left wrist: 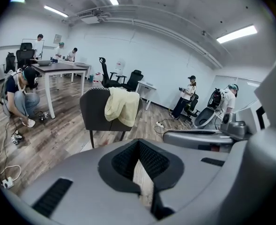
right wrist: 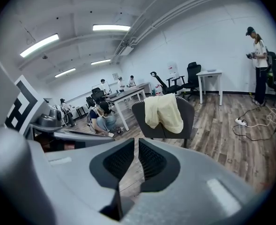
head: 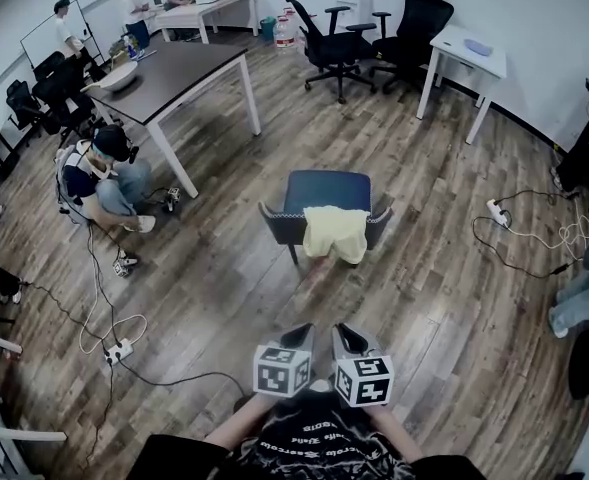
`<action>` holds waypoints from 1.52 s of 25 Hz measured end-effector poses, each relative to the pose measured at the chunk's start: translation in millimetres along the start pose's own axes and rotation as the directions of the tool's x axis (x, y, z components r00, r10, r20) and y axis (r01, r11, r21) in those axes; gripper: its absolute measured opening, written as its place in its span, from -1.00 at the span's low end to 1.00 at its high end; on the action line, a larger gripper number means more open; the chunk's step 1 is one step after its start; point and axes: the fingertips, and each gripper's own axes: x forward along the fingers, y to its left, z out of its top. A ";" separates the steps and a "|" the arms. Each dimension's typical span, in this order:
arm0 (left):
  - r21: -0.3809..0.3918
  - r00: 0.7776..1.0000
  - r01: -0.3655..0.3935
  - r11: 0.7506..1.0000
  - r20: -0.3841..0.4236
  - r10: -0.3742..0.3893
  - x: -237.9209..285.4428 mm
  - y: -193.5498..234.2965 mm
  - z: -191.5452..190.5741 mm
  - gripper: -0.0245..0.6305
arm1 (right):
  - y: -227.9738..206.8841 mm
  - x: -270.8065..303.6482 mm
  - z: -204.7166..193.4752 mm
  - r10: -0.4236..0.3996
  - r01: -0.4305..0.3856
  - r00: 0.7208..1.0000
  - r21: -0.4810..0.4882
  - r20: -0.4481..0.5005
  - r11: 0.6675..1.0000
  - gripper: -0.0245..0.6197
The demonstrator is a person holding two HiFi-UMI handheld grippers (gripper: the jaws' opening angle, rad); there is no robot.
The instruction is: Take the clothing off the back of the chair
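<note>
A pale yellow garment (head: 336, 233) hangs over the back of a dark armchair (head: 326, 190) in the middle of the wooden floor. The chair's back faces me. Both grippers are held side by side in front of my body, well short of the chair. My left gripper (head: 301, 331) is shut and empty, and so is my right gripper (head: 345, 332). In the left gripper view the garment (left wrist: 122, 106) drapes over the chair (left wrist: 96, 110) beyond the shut jaws (left wrist: 138, 162). The right gripper view shows the garment (right wrist: 164, 112) on the chair (right wrist: 187, 117) past its jaws (right wrist: 136, 159).
A person (head: 102, 180) crouches on the floor at the left beside a dark table (head: 179, 68). Cables and a power strip (head: 119, 349) trail across the floor on the left; another strip (head: 498, 211) lies at the right. Office chairs (head: 336, 40) and a white desk (head: 466, 50) stand behind.
</note>
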 end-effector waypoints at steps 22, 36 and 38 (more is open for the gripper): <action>-0.012 0.998 0.061 0.998 -0.031 -0.061 56.3 27.5 48.3 -0.93 | -34.8 47.7 30.6 -0.077 0.078 0.996 0.022 -0.036 0.997 -0.86; 0.045 0.996 0.087 0.995 -0.040 -0.085 102.5 68.8 113.0 -0.92 | -61.3 101.9 74.9 -0.162 0.166 0.986 0.121 -0.036 0.979 -0.48; 0.050 0.995 0.089 0.995 -0.041 -0.087 106.6 73.3 119.1 -0.92 | -65.3 106.8 78.9 -0.175 0.178 0.984 0.137 -0.036 0.974 -0.39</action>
